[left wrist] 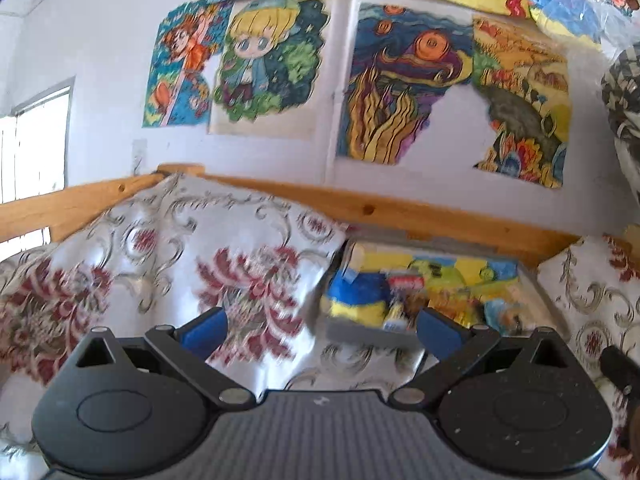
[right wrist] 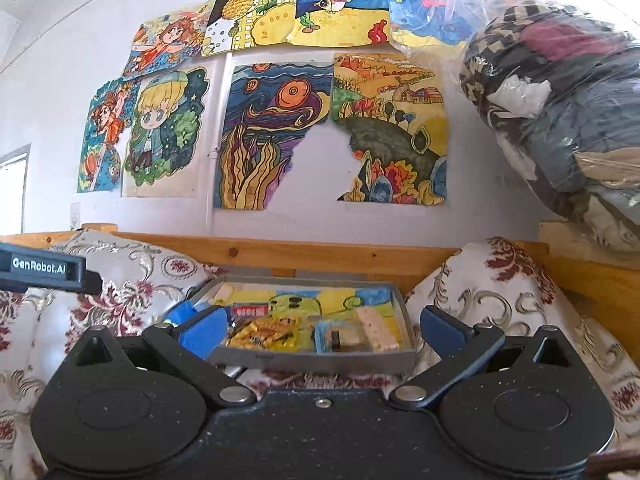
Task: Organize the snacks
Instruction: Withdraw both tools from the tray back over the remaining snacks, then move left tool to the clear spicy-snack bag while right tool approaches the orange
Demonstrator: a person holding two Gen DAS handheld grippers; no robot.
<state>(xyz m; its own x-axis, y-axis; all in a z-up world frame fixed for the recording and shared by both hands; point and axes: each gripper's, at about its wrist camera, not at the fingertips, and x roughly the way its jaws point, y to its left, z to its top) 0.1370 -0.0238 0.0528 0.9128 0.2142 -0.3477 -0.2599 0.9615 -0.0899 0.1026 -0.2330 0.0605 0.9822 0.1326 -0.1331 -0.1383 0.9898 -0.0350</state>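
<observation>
- Approach stage, by the look of it: left hand-held gripper and right hand-held gripper both spread wide, nothing between the blue fingers.
- Grey tray just ahead of the right one, resting on floral-patterned fabric between two cushions, below a wooden rail.
- Inside the tray: yellow-wrapped snacks in the middle, a light-blue packet to their right, a pale wafer-like bar leaning at the right wall; a blue item at the left edge, half hidden behind a finger.
- Left view blurred; same tray ahead and to the right.
- Next, probably: lowering onto one snack, closing gently, since thin wrappers crumple and slip.
</observation>
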